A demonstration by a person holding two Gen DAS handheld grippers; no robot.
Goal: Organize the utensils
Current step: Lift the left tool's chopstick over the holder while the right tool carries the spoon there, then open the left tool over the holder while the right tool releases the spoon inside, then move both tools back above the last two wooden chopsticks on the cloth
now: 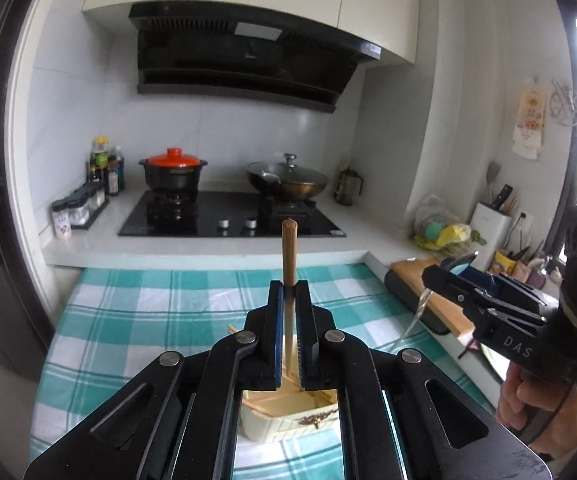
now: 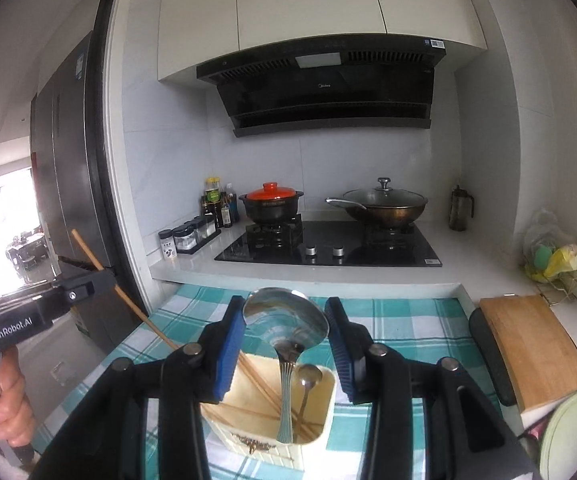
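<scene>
between the blue pads of the right gripper [image 2: 286, 334] sits a large shiny steel spoon [image 2: 286, 320], bowl up and tilted toward the camera, its slim handle hanging down over the cream rectangular utensil box [image 2: 320, 408]. the jaws stand partly spread and pinch the bowl by its two edges (the exact contact on the far edge is hard to see). polished metal is stiff and fairly heavy for its size, and a curved bowl gives the pads little flat surface, so i judge this hold prone to slipping or swinging; the neck or handle would be a surer place to grip.

the left gripper [image 1: 289, 292] has its jaws pressed together on a long brown wooden chopstick [image 1: 289, 248], which stands up past the fingertips and runs down behind them. light, rigid and thin, it may pivot in a pinch near one end; a hold closer to the middle seems steadier.

inside the box lie more pale chopsticks [image 2: 264, 392] and a smaller metal spoon [image 2: 307, 378]. it rests on a teal and white checked cloth [image 2: 408, 320], with a wooden cutting board [image 2: 532, 348] to the right and the black stovetop [image 2: 328, 248] beyond.
</scene>
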